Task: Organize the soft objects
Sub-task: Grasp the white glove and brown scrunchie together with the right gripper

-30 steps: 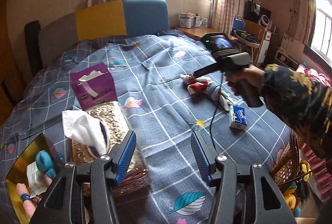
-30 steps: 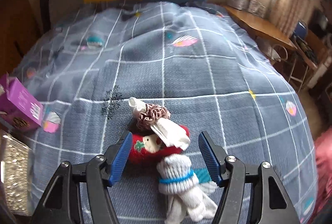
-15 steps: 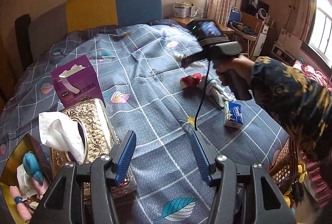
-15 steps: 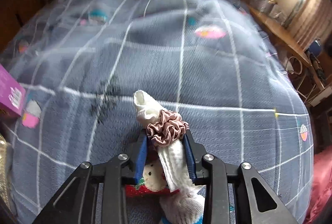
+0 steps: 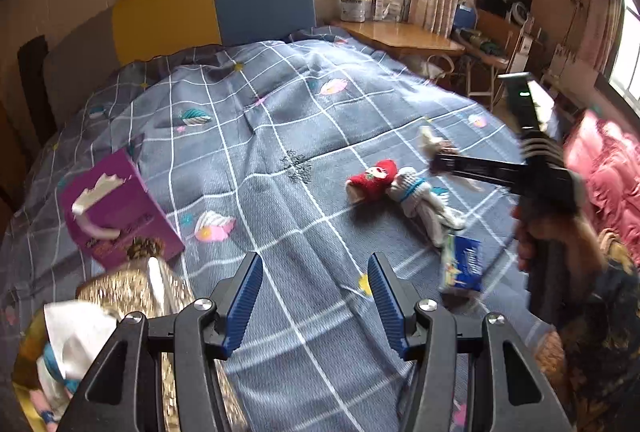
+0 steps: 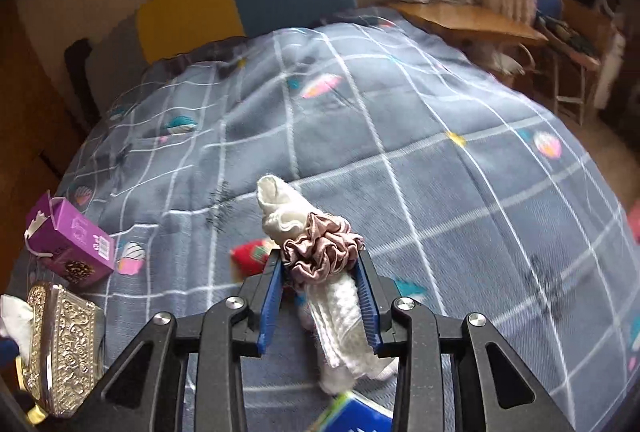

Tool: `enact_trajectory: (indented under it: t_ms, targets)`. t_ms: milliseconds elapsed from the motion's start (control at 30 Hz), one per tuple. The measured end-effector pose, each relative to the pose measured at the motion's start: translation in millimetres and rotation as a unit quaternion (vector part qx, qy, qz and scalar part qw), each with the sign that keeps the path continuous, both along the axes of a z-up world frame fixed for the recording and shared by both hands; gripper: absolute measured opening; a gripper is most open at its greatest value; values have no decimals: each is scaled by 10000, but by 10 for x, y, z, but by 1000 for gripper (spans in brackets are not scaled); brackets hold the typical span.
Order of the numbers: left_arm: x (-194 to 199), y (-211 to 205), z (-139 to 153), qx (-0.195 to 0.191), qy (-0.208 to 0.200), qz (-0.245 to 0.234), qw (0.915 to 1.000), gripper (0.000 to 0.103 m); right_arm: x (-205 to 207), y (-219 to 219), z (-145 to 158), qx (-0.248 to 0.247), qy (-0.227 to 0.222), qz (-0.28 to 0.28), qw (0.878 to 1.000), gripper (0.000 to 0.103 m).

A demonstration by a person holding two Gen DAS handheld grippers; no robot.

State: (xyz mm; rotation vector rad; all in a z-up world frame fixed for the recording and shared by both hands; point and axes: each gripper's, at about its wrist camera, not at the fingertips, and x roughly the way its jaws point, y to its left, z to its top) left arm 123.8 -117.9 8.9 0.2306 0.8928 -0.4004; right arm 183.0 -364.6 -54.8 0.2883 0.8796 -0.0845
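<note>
Right wrist view: the bed (image 6: 400,135) fills the frame under its grey checked quilt. Near its left edge lies the purple tissue box (image 6: 70,246), the landmark here. Right of that box, lifted off the quilt, the right tongs (image 6: 320,296) are clamped on a white cloth roll (image 6: 340,316) ringed by a pink scrunchie (image 6: 320,252). The left tongs (image 5: 316,308) stand apart, empty. The roll's long ends hang free, so I judge it could slide out, or the scrunchie slip off.
</note>
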Motion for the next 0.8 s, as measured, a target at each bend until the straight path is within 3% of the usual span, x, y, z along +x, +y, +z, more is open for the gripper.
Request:
enact_trajectory:
  t_ms: [133, 333, 500, 800]
  targets:
    - [301, -297, -183, 194, 213, -148, 9995, 55, -84, -287, -7, 308, -78, -563, 9979, 35]
    - [600, -858, -478, 680, 198, -926, 9932, 55, -100, -331, -28, 703, -76, -575, 9958, 35]
    - [827, -1257, -734, 1167, 128, -1708, 9783, 55, -78, -328, -67, 813, 11, -537, 9952, 35]
    - [1088, -1656, -1137, 1848, 82, -2525, 9497, 55, -60, -316, -67, 752, 55, -465, 9961, 35]
